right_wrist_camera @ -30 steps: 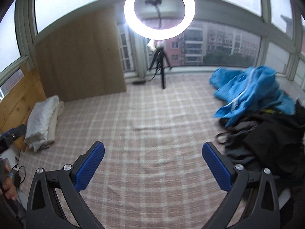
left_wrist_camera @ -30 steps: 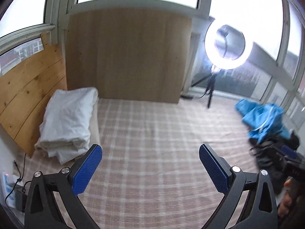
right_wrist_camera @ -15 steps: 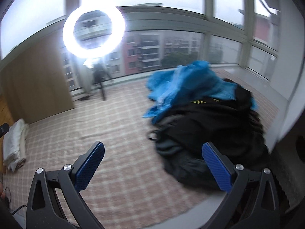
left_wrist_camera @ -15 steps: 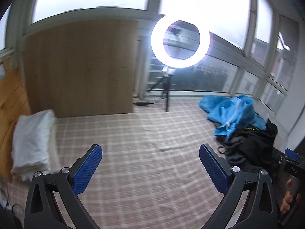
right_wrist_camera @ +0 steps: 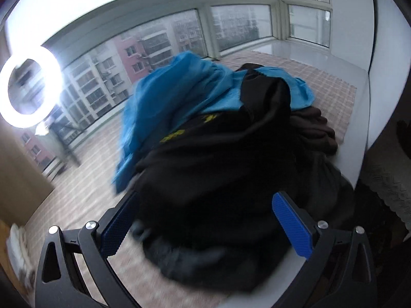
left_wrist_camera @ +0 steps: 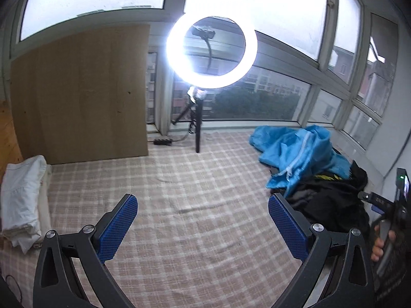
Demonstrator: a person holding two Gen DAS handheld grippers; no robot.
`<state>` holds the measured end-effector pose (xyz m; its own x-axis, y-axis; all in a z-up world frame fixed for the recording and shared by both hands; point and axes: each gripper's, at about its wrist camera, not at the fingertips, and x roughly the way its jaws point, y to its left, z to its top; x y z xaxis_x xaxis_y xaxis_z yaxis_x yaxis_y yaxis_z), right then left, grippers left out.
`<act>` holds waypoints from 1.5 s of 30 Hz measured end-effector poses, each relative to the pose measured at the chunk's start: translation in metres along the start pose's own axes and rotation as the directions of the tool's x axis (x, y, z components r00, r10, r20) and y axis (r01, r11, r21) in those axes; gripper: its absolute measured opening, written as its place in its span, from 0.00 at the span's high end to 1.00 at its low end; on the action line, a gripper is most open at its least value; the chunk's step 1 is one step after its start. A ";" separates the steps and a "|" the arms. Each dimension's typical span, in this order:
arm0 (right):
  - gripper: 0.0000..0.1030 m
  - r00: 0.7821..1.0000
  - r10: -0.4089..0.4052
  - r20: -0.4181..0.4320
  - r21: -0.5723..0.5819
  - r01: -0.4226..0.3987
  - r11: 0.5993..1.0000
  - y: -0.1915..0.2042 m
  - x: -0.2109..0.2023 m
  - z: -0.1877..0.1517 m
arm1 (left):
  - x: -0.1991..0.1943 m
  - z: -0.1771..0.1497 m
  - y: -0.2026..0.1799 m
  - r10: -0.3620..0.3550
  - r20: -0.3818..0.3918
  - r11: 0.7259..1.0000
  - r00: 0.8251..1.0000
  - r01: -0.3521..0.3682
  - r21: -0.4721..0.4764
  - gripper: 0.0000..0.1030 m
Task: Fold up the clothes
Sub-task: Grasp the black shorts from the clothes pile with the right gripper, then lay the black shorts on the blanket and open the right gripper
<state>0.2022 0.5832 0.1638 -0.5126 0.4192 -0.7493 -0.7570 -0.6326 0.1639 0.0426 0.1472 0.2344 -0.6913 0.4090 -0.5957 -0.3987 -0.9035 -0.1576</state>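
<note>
2 grippers show, each with its blue-padded jaws spread wide and nothing between them. In the right wrist view, the right gripper (right_wrist_camera: 203, 220) hangs low over a heap of clothes, its pads on either side of a black garment (right_wrist_camera: 218, 161) that fills the middle of the picture; whether the pads touch the cloth cannot be told, as the view is blurred. A blue jacket (right_wrist_camera: 174, 95) lies partly under the black one, on its far side, and a dark brown piece (right_wrist_camera: 316, 128) sits at the right of the heap, near the edge of the checked mat (right_wrist_camera: 331, 82). The left gripper (left_wrist_camera: 203, 223) hovers above bare checked mat (left_wrist_camera: 179, 179), well apart from the heap, which from this side lies at the mat's right edge with the blue jacket (left_wrist_camera: 300, 154) on the far part and the black garment (left_wrist_camera: 328, 200) nearer. A folded white bundle (left_wrist_camera: 20, 200) rests at the mat's left edge. A lit ring light (left_wrist_camera: 212, 51) on a tripod stands at the far edge, beside a wooden board (left_wrist_camera: 79, 95).
</note>
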 end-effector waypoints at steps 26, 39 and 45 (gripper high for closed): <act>0.93 0.761 0.648 0.030 -0.473 -0.561 0.680 0.228 -0.122 0.068 | -0.048 0.043 0.142 0.344 0.116 0.935 0.932 -0.328 -0.136 0.01; 0.44 0.722 0.562 -0.403 -0.468 -0.690 0.551 0.340 -0.038 -0.015 | 0.004 -0.004 0.184 0.332 -0.037 0.938 0.942 -0.334 -0.092 0.01; 0.44 0.831 0.392 -0.395 -0.438 -0.545 0.715 0.304 0.060 -0.037 | 0.076 -0.025 0.174 0.251 -0.181 0.961 0.951 -0.266 -0.068 0.01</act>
<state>-0.0435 0.3922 0.1453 -0.5626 -0.1569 -0.8117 -0.0838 -0.9659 0.2448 -0.0638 0.0183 0.1416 -0.6482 0.1392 -0.7486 -0.1582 -0.9863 -0.0464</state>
